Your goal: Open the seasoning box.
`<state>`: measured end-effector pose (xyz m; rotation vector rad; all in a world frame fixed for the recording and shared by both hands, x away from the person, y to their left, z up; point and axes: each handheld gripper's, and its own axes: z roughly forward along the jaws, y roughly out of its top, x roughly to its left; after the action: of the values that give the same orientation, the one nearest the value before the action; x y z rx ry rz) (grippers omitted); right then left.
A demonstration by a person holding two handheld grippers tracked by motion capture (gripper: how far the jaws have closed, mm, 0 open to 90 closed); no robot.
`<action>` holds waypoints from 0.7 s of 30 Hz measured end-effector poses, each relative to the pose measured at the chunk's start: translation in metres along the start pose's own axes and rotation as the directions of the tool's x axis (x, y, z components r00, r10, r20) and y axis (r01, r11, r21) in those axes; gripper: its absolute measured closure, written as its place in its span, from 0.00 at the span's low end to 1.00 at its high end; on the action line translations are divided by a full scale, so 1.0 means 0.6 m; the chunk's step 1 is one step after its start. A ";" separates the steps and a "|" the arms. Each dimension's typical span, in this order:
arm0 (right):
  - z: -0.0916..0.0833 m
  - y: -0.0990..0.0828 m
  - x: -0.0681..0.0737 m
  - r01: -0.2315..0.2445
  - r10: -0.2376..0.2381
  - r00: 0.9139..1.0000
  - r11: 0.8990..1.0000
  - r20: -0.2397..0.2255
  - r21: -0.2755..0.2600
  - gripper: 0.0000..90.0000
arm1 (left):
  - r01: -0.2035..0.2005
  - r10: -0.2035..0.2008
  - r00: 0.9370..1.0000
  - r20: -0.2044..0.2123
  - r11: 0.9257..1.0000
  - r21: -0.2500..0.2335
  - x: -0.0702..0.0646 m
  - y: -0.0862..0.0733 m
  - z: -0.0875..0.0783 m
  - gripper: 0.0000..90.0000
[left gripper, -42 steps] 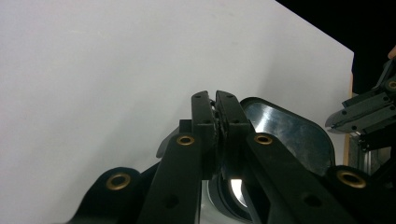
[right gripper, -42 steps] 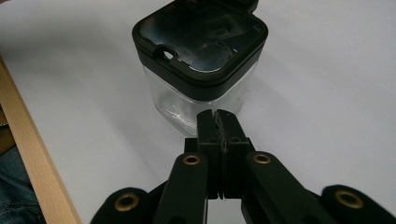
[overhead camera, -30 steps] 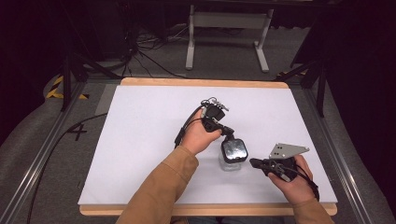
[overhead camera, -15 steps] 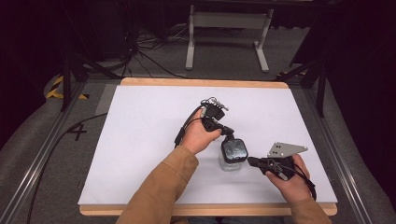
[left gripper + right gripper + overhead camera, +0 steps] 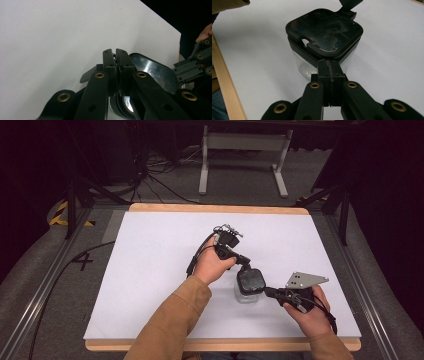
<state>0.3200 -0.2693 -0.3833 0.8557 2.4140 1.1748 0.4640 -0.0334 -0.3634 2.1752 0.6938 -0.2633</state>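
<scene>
Container: a small square clear plastic container with a glossy black lid [image 5: 248, 285] stands upright on the white tabletop [image 5: 160, 265], right of centre and toward the near edge, between the two grippers.
Lid: in the right gripper view the black lid [image 5: 324, 31] sits on the clear body, with a small black flap [image 5: 349, 3] raised at its far corner.
Left gripper: the left gripper [image 5: 242, 261] reaches in from the far left side; in its own view the jaws are pressed together at the lid's edge [image 5: 150, 72], and whether they pinch a part of the lid I cannot tell.
Right gripper: the right gripper [image 5: 267, 291] comes from the near right; in its own view the jaws are closed against each other, tips touching the container's near side just under the lid.
Table edge: a light wooden rim [image 5: 220, 345] borders the white surface.
</scene>
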 end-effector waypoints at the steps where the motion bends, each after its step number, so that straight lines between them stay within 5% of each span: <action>1: 0.000 0.000 0.000 0.000 0.000 1.000 1.000 0.000 -0.002 1.00 | -0.007 0.007 1.000 -0.007 1.000 -0.002 0.000 0.001 -0.001 0.97; 5: 0.000 0.001 -0.001 0.003 -0.003 1.000 1.000 0.002 -0.011 1.00 | -0.022 0.019 0.999 -0.038 0.996 -0.081 -0.010 0.002 -0.022 0.91; 8: -0.002 0.005 -0.001 0.008 -0.008 1.000 1.000 -0.004 -0.022 1.00 | -0.072 0.064 0.994 -0.084 0.993 -0.097 -0.027 -0.001 -0.046 0.94; 14: -0.004 0.012 -0.001 0.019 -0.019 1.000 0.999 -0.003 -0.046 1.00 | -0.119 0.110 0.989 -0.098 0.988 -0.099 -0.052 -0.012 -0.071 0.97; 21: -0.007 0.028 -0.005 0.023 -0.024 1.000 0.996 -0.011 -0.084 1.00 | -0.194 0.183 0.975 -0.125 0.977 -0.090 -0.096 -0.036 -0.104 0.97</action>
<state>0.3266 -0.2656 -0.3674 0.7945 2.3594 1.2666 0.4016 0.0030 -0.3139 2.1528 0.5468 -0.0012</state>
